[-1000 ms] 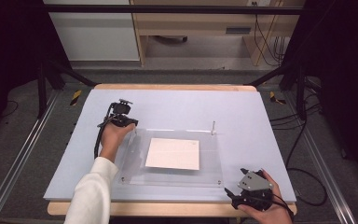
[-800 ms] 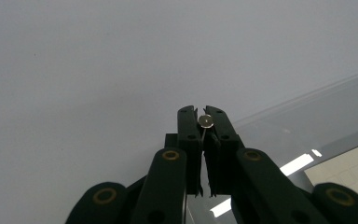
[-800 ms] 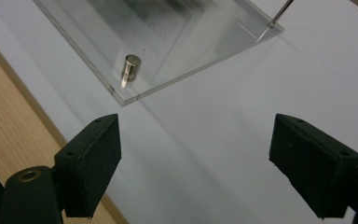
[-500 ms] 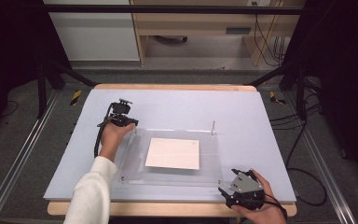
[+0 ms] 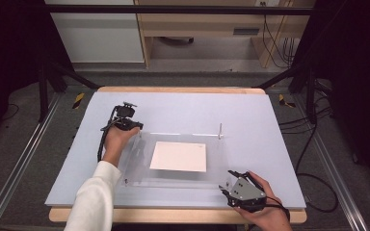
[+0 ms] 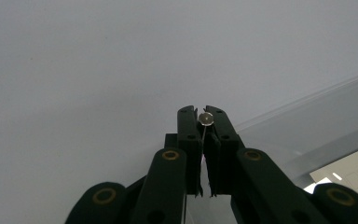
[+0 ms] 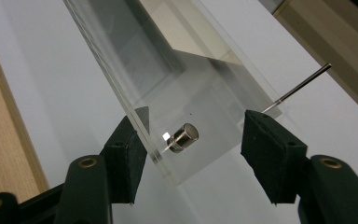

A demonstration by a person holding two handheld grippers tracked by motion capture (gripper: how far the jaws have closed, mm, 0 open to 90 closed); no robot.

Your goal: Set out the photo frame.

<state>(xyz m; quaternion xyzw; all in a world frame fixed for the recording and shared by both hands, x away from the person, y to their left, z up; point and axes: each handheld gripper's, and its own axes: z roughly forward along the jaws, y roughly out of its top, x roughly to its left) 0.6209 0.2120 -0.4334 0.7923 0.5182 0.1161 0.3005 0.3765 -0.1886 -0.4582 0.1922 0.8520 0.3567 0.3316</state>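
Fingers of our left gripper (image 6: pixel 204 122) are pressed together on a thin metal pin (image 6: pixel 206 118), whose round head shows end-on between the tips, so its long axis runs straight toward the camera there. In the high view this left gripper (image 5: pixel 134 129) sits at the far left corner of the clear acrylic plate (image 5: pixel 144 159). Our right gripper (image 7: pixel 198 140) stands with jaws spread and has just been closing; between them lies the plate's near right corner (image 7: pixel 168 172) and a short metal stud (image 7: pixel 182 136), neither pad yet pressing. The stud's axis is tilted up toward the right in that view. The plate lies flat on the pale blue table (image 5: pixel 250 115), its long sides running left to right, with a white sheet (image 5: pixel 178 156) under its middle. A second upright pin (image 5: pixel 219 130) rises at the far right corner, well apart from both grippers.
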